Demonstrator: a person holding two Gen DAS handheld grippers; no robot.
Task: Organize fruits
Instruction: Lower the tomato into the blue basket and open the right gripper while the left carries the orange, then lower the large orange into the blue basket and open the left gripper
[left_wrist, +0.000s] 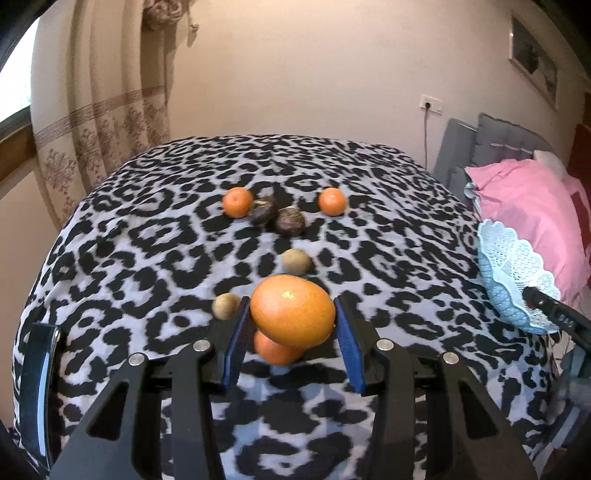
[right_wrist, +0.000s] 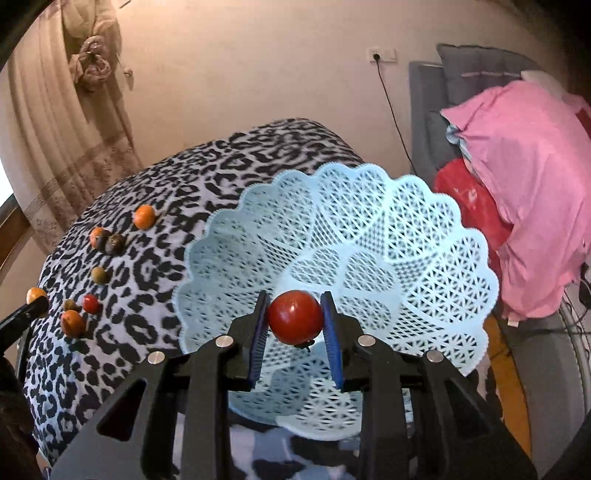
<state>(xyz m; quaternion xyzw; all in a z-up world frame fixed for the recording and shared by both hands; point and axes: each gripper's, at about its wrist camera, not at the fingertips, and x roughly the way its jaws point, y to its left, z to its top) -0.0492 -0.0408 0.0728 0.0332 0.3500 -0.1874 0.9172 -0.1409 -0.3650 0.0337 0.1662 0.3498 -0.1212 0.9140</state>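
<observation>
My left gripper (left_wrist: 291, 317) is shut on a large orange (left_wrist: 292, 311) and holds it above the leopard-print table (left_wrist: 147, 258); it also shows in the right wrist view (right_wrist: 36, 295). A smaller orange (left_wrist: 279, 350) lies under it. My right gripper (right_wrist: 294, 319) is shut on a red tomato (right_wrist: 295, 316) over the pale blue lattice basket (right_wrist: 388, 229), which also shows in the left wrist view (left_wrist: 513, 266). On the table lie two more oranges (left_wrist: 238, 202) (left_wrist: 332, 201), two dark fruits (left_wrist: 290, 220), two kiwis (left_wrist: 296, 261) and a second tomato (right_wrist: 90, 303).
A pink pillow (right_wrist: 524, 184) and red cloth (right_wrist: 469, 206) lie on a grey seat right of the table. A curtain (left_wrist: 99, 122) hangs at the back left. A cable (right_wrist: 391, 107) runs down from a wall socket.
</observation>
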